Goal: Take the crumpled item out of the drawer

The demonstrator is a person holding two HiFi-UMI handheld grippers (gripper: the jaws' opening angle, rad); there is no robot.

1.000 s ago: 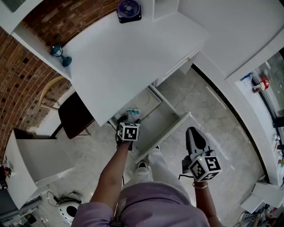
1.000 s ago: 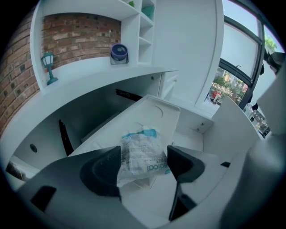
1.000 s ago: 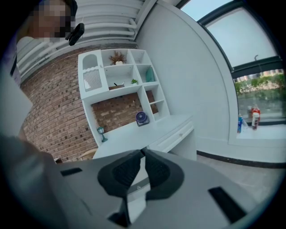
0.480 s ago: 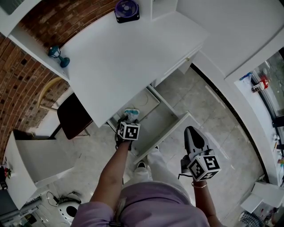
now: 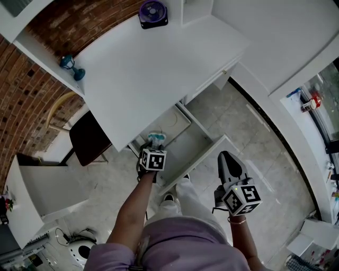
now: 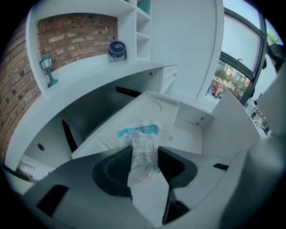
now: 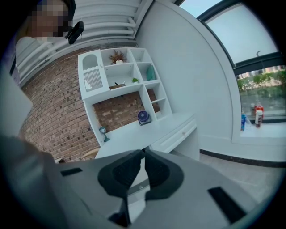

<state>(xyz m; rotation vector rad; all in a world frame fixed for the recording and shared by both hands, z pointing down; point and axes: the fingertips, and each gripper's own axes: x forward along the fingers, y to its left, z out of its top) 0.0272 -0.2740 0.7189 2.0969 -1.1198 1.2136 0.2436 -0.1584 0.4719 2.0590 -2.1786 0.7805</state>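
The crumpled item (image 6: 143,136), a clear plastic wrapper with a teal band, lies in the open white drawer (image 6: 157,106) under the desk. My left gripper (image 6: 144,155) reaches into that drawer; its jaws are closing, and both dark pads touch the wrapper's sides. From the head view, the left gripper (image 5: 155,144) sits at the drawer's (image 5: 204,138) near-left end, with the wrapper (image 5: 157,136) just beyond its tips. My right gripper (image 5: 228,157) hangs to the right of the drawer front, over the floor, holding nothing. In its own view the right gripper (image 7: 144,154) has its jaws together.
A white desk (image 5: 153,69) spans above the drawer, with a purple fan (image 5: 153,11) and a teal figurine (image 5: 70,64) on it. A dark chair (image 5: 89,136) stands left of the drawer. Bottles (image 5: 312,98) sit on a sill at right. A shoe (image 5: 169,198) rests on the tiled floor.
The left gripper has stayed over the wrapper in the drawer. The right gripper has drifted slightly left.
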